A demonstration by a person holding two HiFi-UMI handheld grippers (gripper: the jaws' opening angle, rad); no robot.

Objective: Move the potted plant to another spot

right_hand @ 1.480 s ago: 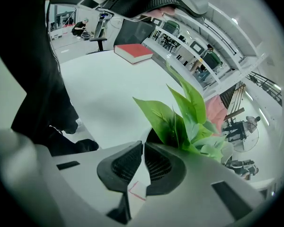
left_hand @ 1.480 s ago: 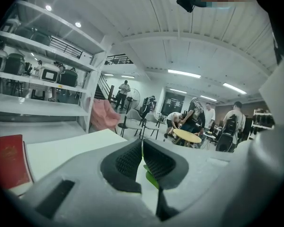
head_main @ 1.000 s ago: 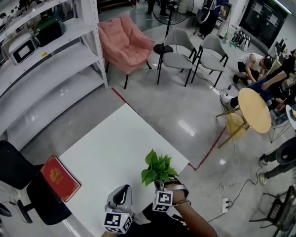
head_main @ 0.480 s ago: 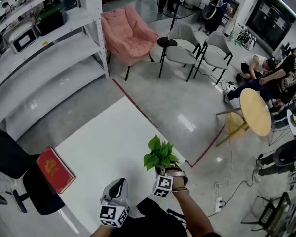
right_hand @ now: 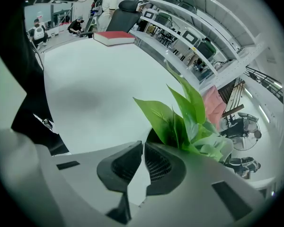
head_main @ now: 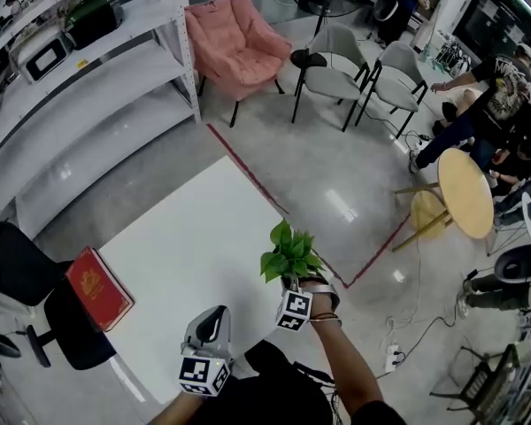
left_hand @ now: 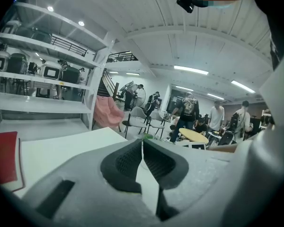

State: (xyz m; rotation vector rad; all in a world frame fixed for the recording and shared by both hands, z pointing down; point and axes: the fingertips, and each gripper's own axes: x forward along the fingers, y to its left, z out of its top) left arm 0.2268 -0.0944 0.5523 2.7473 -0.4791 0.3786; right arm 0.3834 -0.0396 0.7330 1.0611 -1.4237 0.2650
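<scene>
The potted plant (head_main: 289,255) is a small bunch of green leaves over the right edge of the white table (head_main: 195,237). Its pot is hidden behind my right gripper (head_main: 292,285). In the right gripper view the jaws (right_hand: 143,144) are closed to a thin slit right at the base of the leaves (right_hand: 187,115), gripping the plant there. My left gripper (head_main: 214,315) hovers near the table's front edge, left of the plant. It is shut with nothing between its jaws (left_hand: 142,142).
A red book (head_main: 98,288) lies at the table's left corner beside a black office chair (head_main: 26,299). White shelving (head_main: 80,87) stands at the far left. A pink armchair (head_main: 239,47), grey chairs (head_main: 336,78), a round wooden table (head_main: 465,193) and several people are beyond.
The right gripper and the plant have shifted a little farther out along the table's right edge, and the head view has tilted. The left gripper stays shut in much the same place.
</scene>
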